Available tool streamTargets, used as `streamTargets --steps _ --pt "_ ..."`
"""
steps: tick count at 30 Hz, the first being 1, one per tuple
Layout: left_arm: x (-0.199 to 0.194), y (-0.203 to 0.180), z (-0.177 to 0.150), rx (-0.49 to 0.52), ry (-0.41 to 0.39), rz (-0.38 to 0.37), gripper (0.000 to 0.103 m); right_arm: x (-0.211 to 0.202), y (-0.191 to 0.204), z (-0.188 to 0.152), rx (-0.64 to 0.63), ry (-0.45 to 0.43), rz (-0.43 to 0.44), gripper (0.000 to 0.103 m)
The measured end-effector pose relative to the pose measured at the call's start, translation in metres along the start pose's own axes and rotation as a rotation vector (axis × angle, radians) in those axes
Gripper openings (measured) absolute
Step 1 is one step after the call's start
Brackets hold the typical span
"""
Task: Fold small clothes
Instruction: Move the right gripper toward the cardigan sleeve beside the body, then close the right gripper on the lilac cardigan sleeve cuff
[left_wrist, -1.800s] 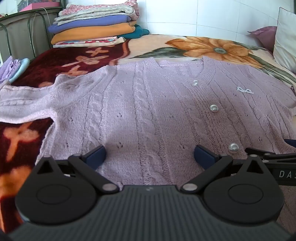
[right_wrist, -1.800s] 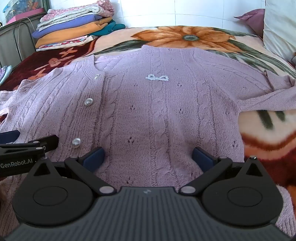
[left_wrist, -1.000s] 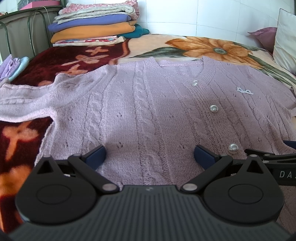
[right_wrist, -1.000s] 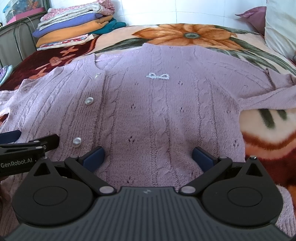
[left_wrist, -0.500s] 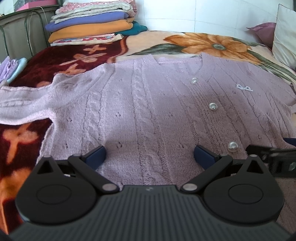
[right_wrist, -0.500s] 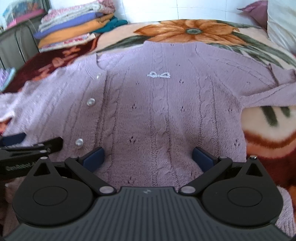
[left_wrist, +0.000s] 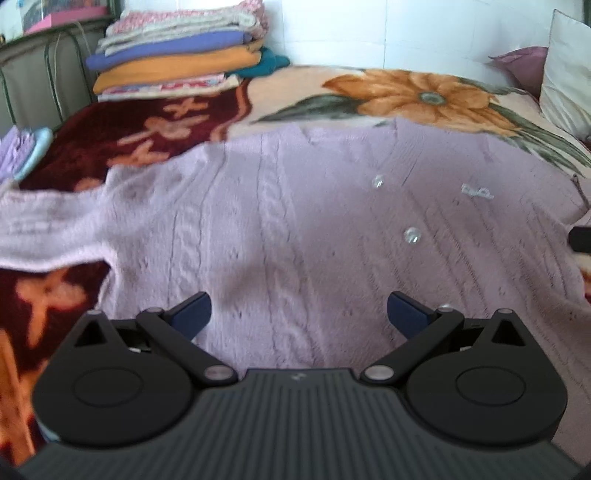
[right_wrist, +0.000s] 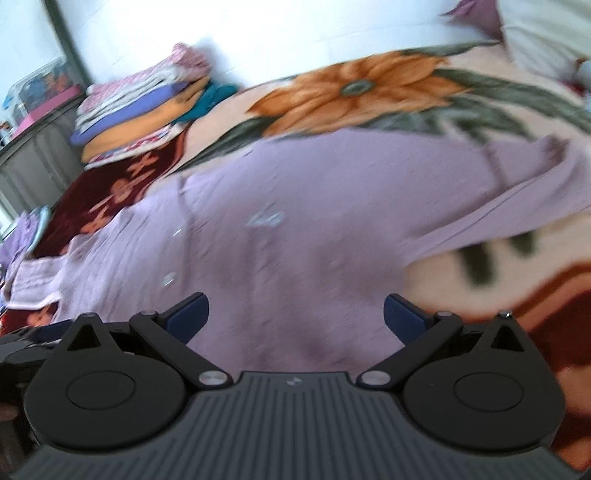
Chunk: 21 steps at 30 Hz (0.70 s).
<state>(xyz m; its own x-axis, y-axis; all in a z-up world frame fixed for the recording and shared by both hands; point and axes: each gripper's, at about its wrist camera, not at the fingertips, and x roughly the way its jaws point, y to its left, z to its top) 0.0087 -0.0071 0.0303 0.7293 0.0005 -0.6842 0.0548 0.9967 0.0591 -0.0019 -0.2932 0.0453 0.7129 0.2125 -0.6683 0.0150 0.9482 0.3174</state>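
Observation:
A lilac knitted cardigan with pearl buttons lies spread flat on the bed, front up, one sleeve stretched to the left. In the right wrist view the same cardigan appears blurred and tilted, its other sleeve running right. My left gripper hovers open over the lower hem with nothing between its fingers. My right gripper is open too, above the cardigan's lower right part, holding nothing.
A floral blanket covers the bed. A stack of folded clothes sits at the far left corner beside a metal rail. Pillows lie at the far right. A small lilac garment rests at the left edge.
Both grippers have lifted and pulled back from the cardigan. The right gripper has swung and tilted, blurring its view and showing more of the right sleeve. Both stayed open.

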Motion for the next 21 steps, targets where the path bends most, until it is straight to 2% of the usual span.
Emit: streamTargets --steps 6,10,13,17,21 --pt "-0.002 -0.008 0.015 0.004 0.024 -0.025 0.103 -0.019 -0.064 0.033 0.02 -0.067 -0.103 0.103" --pt "0.003 -0.011 0.017 -0.011 0.054 -0.034 0.103 -0.017 -0.118 0.055 0.041 -0.111 -0.215 0.103" --pt "0.008 -0.013 0.017 -0.026 0.075 -0.033 0.103 -0.011 -0.165 0.067 0.121 -0.142 -0.306 0.103" --pt "0.017 -0.015 0.018 -0.028 0.104 -0.013 0.103 -0.001 -0.212 0.081 0.218 -0.128 -0.332 0.103" --pt "0.022 -0.015 0.015 -0.047 0.14 -0.049 0.103 0.009 -0.249 0.095 0.254 -0.107 -0.352 0.103"
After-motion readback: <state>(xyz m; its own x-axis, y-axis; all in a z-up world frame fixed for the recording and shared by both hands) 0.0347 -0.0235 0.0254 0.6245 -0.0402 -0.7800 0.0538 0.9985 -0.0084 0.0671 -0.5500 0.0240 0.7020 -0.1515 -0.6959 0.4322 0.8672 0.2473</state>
